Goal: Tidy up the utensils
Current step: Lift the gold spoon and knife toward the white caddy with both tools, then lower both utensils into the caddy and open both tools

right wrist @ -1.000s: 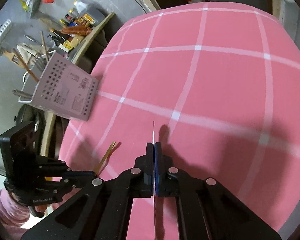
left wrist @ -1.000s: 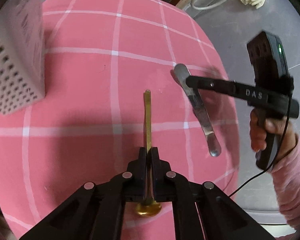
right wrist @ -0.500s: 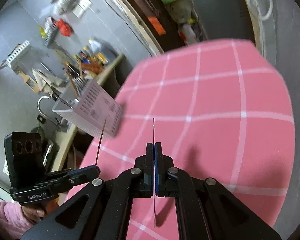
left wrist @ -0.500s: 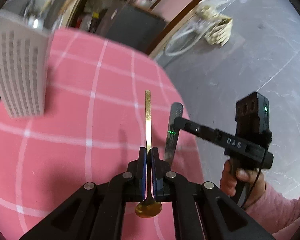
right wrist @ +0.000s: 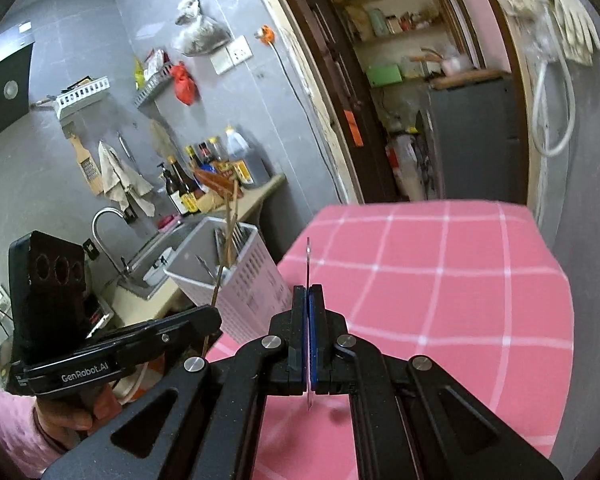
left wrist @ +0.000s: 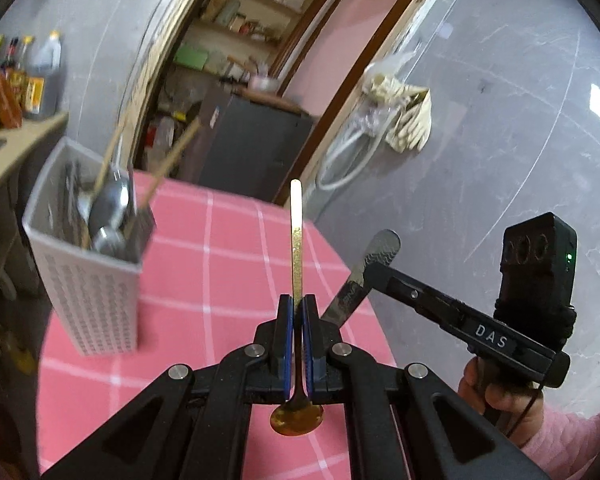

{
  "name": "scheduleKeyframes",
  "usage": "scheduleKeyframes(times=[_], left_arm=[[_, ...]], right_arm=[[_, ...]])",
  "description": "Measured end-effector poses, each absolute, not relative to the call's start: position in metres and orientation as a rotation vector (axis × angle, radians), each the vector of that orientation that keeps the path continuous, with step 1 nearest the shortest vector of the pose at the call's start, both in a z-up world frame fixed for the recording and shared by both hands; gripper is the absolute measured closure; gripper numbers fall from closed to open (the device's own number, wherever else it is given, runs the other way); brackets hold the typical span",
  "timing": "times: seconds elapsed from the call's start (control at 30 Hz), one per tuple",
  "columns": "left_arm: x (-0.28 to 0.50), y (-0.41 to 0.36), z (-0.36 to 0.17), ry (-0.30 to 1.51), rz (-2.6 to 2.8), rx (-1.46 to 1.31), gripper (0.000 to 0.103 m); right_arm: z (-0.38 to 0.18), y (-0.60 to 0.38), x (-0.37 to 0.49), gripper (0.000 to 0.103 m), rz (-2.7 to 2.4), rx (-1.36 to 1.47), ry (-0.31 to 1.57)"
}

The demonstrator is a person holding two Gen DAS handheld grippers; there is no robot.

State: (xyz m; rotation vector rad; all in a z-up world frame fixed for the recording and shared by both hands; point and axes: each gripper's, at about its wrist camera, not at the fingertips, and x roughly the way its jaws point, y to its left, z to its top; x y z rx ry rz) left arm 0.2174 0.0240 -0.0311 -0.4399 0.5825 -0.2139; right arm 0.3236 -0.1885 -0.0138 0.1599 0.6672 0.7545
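From the left wrist, the left gripper [left wrist: 297,312] is clenched on a gold spoon [left wrist: 295,240]: its bowl hangs below the pads toward the camera and its long handle runs straight away, tip up, above the pink checked tablecloth [left wrist: 204,248]. Left of the spoon stands the white perforated utensil holder [left wrist: 92,288], with spoons and chopsticks inside. To the right of the spoon, the right gripper [left wrist: 374,276] grasps a steel knife [left wrist: 364,276] seen broadside, its patterned handle slanting up and away; a hand in a pink sleeve carries that tool.

From the right wrist, the same knife [right wrist: 308,264] shows only as a thin edge-on line between closed pads of the right gripper [right wrist: 309,312], pointing forward and upward. This view alone shows the sink [right wrist: 160,256] behind the utensil holder [right wrist: 240,280], and the left gripper [right wrist: 210,316] pinching the gold spoon [right wrist: 220,276], a thin line crossing the holder.
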Motion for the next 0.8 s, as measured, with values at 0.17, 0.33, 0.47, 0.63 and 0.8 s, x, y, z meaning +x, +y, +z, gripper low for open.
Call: scheduleKeyframes(times=[0.17,0.33,0.47,0.63,0.8], left_arm=[[0.212,0.046,-0.005,0.488,-0.194,-0.429,0.098],[0.215,0.077,0.019,0.401,-0.155,-0.438,0.098],[0.217,0.103,0.036,0.337,-0.117,-0.437,0.098],[0.227,0.134,0.035,0.287,-0.073,-0.438,0.098],[0.241,0.156,0.013,0.284,-0.059,-0.447,0.098]], right_arm=[[0.020,-0.178,0.323,0.102,0.761,0.177,0.599],[0.061,-0.162,0.320,0.102,0.790,0.201,0.511],[0.091,-0.147,0.317,0.102,0.824,0.251,0.447],[0.107,-0.114,0.319,0.102,0.851,0.255,0.401],[0.095,-0.066,0.327,0.102,0.852,0.173,0.429]])
